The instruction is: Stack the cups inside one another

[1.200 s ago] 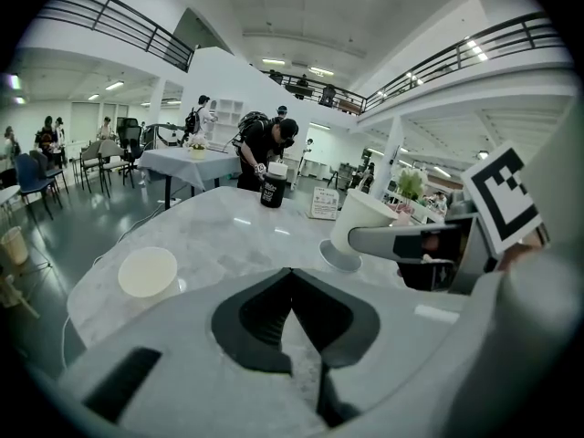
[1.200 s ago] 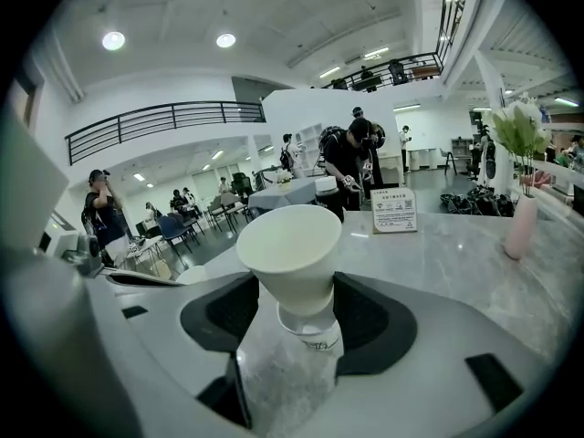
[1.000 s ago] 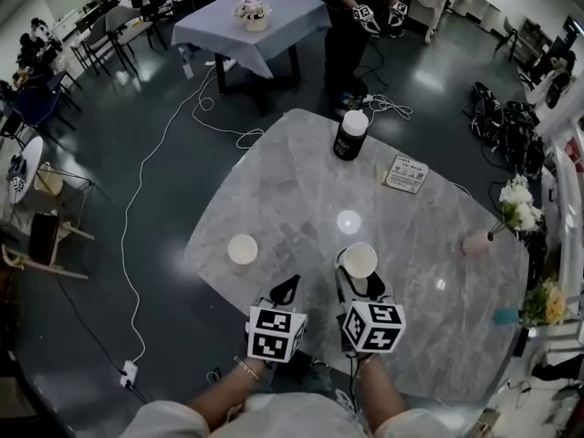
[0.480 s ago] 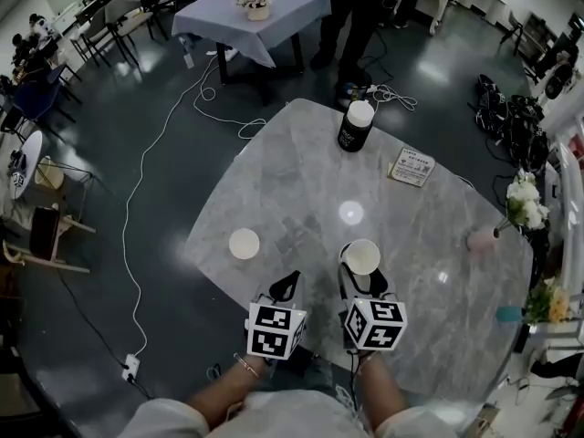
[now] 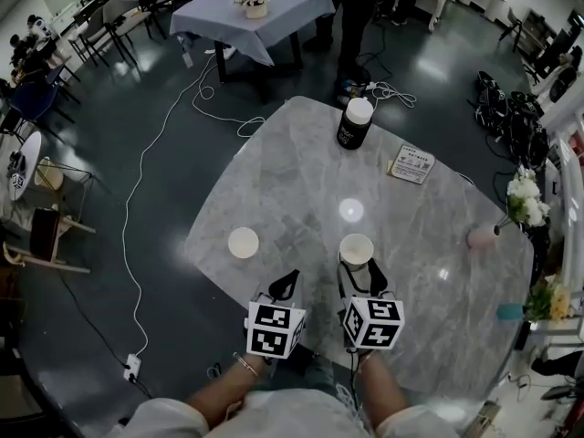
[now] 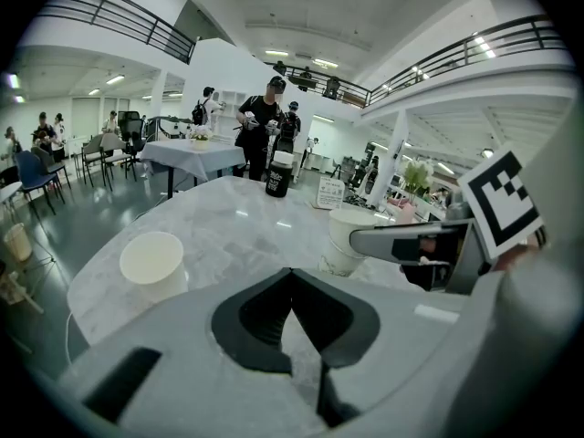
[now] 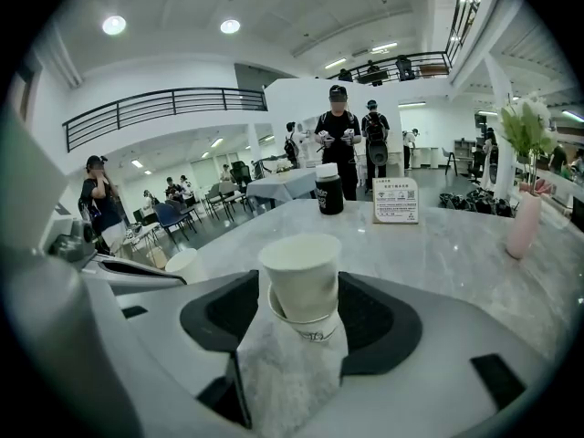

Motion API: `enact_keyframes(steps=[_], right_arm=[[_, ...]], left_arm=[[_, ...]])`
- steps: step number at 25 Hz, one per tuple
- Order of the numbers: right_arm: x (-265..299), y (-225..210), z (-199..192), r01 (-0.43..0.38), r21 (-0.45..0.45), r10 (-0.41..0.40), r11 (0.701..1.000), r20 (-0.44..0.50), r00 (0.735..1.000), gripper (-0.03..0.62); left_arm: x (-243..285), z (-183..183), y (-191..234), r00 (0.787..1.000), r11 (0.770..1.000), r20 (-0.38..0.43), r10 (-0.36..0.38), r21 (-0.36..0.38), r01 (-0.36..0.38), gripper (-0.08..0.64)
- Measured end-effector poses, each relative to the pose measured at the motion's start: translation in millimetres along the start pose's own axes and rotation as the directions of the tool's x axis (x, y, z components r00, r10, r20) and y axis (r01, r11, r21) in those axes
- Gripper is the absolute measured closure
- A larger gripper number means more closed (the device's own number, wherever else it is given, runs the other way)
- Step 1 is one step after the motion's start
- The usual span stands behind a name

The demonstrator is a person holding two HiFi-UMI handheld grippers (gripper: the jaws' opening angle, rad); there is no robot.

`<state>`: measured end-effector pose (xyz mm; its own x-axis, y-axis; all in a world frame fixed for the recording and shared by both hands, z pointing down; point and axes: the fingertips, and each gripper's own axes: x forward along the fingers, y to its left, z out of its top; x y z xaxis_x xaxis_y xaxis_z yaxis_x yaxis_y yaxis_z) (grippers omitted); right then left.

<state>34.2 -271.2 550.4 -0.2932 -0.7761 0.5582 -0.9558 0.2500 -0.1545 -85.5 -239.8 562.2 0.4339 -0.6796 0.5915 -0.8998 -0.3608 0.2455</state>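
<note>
Right gripper view first: what do the jaws have?

The right gripper [image 7: 299, 283] has its jaws part-way open, closed against the two sides of the nested cups [image 7: 301, 281]. One cup sits inside another, and the inner one stands well above the outer rim.

Are they resting on the bench [image 5: 301, 172]?

Can't tell. Marble shows under them, but the base isn't clear. In the head view they sit just ahead of the right gripper [image 5: 358, 276], near the bench's front.

And the left gripper [image 6: 292, 276]?

Its jaws are together, tips meeting, with nothing between them. It hangs over the front edge beside the right one.

Any other cup?

A lone cup [image 5: 243, 243] stands upright near the left edge, ahead and left of the left gripper [image 5: 285, 286], well apart from the nested cups [image 5: 356, 248].

Anything hidden?

In the left gripper view, the right gripper's jaw crosses the nested cups. The marker cubes cover both hands in the head view.
</note>
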Motion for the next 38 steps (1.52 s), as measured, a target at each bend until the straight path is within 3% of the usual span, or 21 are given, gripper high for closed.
enact_keyframes(steps=[16, 26, 38], right_arm=[[-12, -9, 1, 0.023, 0.027, -0.023, 0.999, 0.022, 0.999, 0.359], [-31, -13, 19, 0.021, 0.042, -0.025, 0.999, 0.094, 0.995, 0.367], [-71, -15, 30, 0.05, 0.047, -0.058, 0.998, 0.175, 0.983, 0.503]], left_arm=[[3, 0, -10, 1.0, 1.0, 0.004, -0.013, 0.004, 0.013, 0.563], [-7, 9, -18, 0.999, 1.0, 0.035, -0.01, 0.008, 0.01, 0.563], [-35, 22, -34, 0.995, 1.0, 0.104, -0.006, 0.031, 0.002, 0.563]])
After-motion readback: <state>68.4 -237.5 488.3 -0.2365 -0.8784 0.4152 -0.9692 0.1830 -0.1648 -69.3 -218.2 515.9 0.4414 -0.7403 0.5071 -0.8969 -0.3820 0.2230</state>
